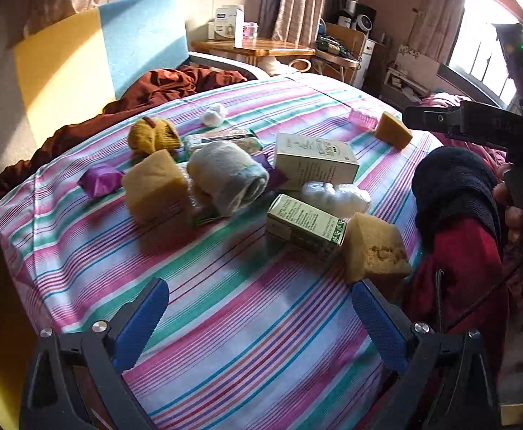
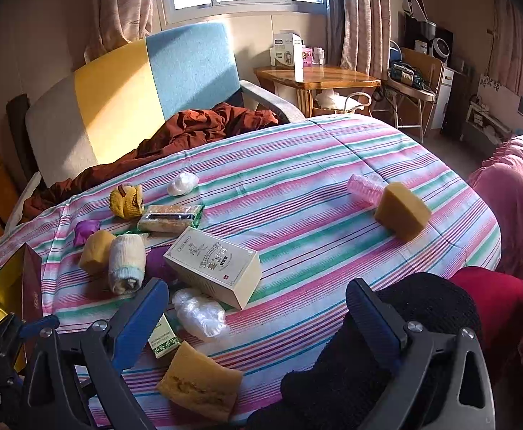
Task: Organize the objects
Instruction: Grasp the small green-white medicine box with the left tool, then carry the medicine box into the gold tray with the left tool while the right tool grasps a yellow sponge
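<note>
Little of the organizing appeared to have been done. The objects were seen scattered over the striped bedsheet (image 2: 315, 165): a large cream box (image 2: 213, 266) lay beside a clear plastic bundle (image 2: 198, 313), a small green carton (image 1: 304, 224) was touching a yellow sponge (image 1: 374, 247), and a rolled white towel (image 1: 227, 175) was pressed against another sponge block (image 1: 153, 184). A mustard knit item (image 1: 152, 134), a purple packet (image 1: 100, 179) and a small white ball (image 1: 214, 114) were spread further back, while a third sponge (image 2: 401, 213) and a pink ridged piece (image 2: 363, 184) lay well apart near the far edge. No sorted group could be made out. The left gripper (image 1: 259, 317) was held released above bare sheet, grasping nothing. The right gripper (image 2: 257, 317) was likewise spread wide, one blue pad near a black knit garment (image 2: 426, 304), nothing clamped. Nearly all was judged to remain
</note>
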Demonstrator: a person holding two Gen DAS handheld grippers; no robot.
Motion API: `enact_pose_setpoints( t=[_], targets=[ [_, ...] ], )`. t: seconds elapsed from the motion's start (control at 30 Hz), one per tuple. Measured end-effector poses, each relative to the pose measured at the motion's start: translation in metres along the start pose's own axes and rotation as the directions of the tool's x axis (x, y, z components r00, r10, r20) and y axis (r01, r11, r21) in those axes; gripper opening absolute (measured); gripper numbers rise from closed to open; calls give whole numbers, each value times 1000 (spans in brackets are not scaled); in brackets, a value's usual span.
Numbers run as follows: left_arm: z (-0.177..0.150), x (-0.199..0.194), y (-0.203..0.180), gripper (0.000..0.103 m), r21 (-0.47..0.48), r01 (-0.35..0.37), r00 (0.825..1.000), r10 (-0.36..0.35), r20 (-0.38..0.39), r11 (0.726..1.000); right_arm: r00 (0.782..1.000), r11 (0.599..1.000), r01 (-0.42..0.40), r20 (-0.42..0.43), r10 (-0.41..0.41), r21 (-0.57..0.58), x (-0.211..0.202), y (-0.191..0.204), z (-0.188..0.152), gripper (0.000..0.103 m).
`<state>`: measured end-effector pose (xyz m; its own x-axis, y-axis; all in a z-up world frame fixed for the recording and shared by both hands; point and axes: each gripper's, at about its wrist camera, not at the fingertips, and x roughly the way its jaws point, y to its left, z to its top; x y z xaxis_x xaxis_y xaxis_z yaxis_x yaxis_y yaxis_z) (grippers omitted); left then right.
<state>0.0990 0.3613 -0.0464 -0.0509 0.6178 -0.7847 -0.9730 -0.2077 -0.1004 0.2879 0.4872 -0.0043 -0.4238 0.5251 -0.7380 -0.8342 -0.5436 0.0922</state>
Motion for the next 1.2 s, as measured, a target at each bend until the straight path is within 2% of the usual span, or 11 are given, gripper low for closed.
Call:
enact_pose_setpoints(
  t=[0.27, 0.53, 0.6, 0.67, 0.7, 0.73, 0.8, 0.93, 1.1, 1.2],
  targets=[
    [26, 42, -16, 101, 111, 58, 998, -55, -34, 992, 1000, 1000, -16, -24, 16, 21, 9, -10, -3, 101],
    [36, 75, -24, 101, 207, 113, 992, -100, -75, 972, 998, 999, -27, -48, 29, 39, 21, -14, -5, 101],
    [38, 81, -21, 99, 195, 132, 989, -117, -85, 972, 998, 999, -32, -48, 34, 39, 22, -14, -4, 101],
    [39, 85, -19, 88, 177, 154, 986, -140, -91, 972, 998, 998, -36, -53, 38, 43, 23, -15, -5, 101],
    [40, 88, -18, 78, 172, 168, 983, -152, -101, 971, 998, 998, -37, -54, 40, 45, 23, -15, -4, 101],
    [39, 91, -19, 76, 171, 175, 981, -157, -114, 969, 998, 998, -37, -55, 40, 46, 24, -15, -4, 101],
    [37, 90, -18, 75, 170, 179, 981, -163, -105, 969, 997, 998, -38, -59, 41, 42, 24, -15, -5, 101],
    [26, 79, -10, 75, 104, 183, 981, -174, -90, 977, 996, 999, -43, -74, 46, 32, 26, -13, -5, 101],
    [-7, 49, 9, 75, 2, 107, 993, -107, -55, 994, 991, 996, -81, -108, 76, -44, 29, -3, -5, 101],
    [-27, 30, 21, 75, -54, 50, 998, -52, -36, 997, 974, 973, -151, -196, 116, -175, 35, 17, -9, 101]
  ],
)
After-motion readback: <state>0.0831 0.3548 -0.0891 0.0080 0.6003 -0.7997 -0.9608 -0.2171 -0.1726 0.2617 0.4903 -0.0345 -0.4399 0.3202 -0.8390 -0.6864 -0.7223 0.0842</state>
